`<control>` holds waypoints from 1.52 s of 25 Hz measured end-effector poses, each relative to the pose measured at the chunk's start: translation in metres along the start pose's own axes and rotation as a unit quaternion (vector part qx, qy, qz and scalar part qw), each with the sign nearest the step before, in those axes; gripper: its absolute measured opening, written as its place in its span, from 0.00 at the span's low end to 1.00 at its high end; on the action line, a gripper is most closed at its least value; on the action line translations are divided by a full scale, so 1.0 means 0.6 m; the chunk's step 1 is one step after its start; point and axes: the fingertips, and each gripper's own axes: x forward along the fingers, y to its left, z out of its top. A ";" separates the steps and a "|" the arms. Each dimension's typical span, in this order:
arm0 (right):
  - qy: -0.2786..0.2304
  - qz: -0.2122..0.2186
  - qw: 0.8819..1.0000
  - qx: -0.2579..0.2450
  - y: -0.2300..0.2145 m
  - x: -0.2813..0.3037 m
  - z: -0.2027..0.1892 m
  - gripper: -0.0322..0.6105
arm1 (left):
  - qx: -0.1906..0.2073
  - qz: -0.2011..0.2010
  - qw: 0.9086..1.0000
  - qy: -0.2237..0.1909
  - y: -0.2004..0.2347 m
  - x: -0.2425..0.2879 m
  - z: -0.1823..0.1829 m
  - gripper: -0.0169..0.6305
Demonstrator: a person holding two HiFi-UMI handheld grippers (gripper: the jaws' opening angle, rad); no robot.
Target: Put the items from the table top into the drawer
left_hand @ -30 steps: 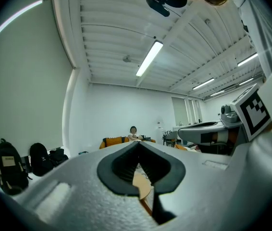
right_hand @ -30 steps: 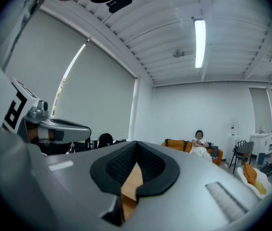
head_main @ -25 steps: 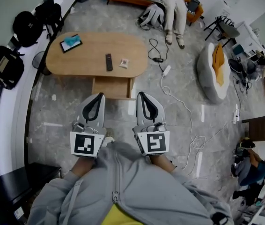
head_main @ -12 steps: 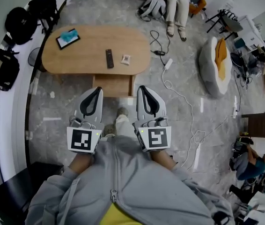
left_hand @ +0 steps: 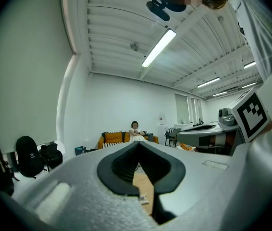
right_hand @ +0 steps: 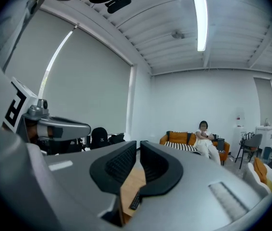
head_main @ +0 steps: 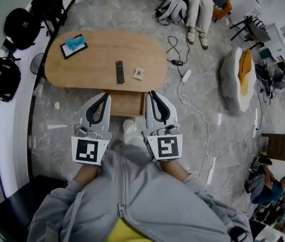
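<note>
An oval wooden table (head_main: 102, 54) carries a tablet with a teal item on it (head_main: 73, 45), a black remote (head_main: 119, 71) and a small white packet (head_main: 138, 73). The table's drawer (head_main: 126, 105) stands pulled out at the near edge. My left gripper (head_main: 104, 96) and right gripper (head_main: 151, 94) are held level side by side, tips over the drawer's two front corners, both shut and empty. The left gripper view shows the packet (left_hand: 143, 198) past the left gripper (left_hand: 138, 144). Beyond the right gripper (right_hand: 138, 143), the right gripper view catches the remote (right_hand: 135, 201).
Black backpacks (head_main: 0, 77) line the wall at left. A white cable and power strip (head_main: 185, 77) trail over the floor right of the table, near a beanbag (head_main: 240, 77). A person sits on an orange sofa (head_main: 199, 4) beyond. A black cabinet (head_main: 11, 205) stands at lower left.
Both grippers have moved forward toward the table together; their tips now reach the open drawer. Both stayed shut.
</note>
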 end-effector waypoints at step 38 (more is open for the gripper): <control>0.197 0.138 0.970 -0.019 -0.037 0.475 -0.533 0.23 | -0.028 -0.038 0.988 0.145 0.191 0.376 -0.377 0.03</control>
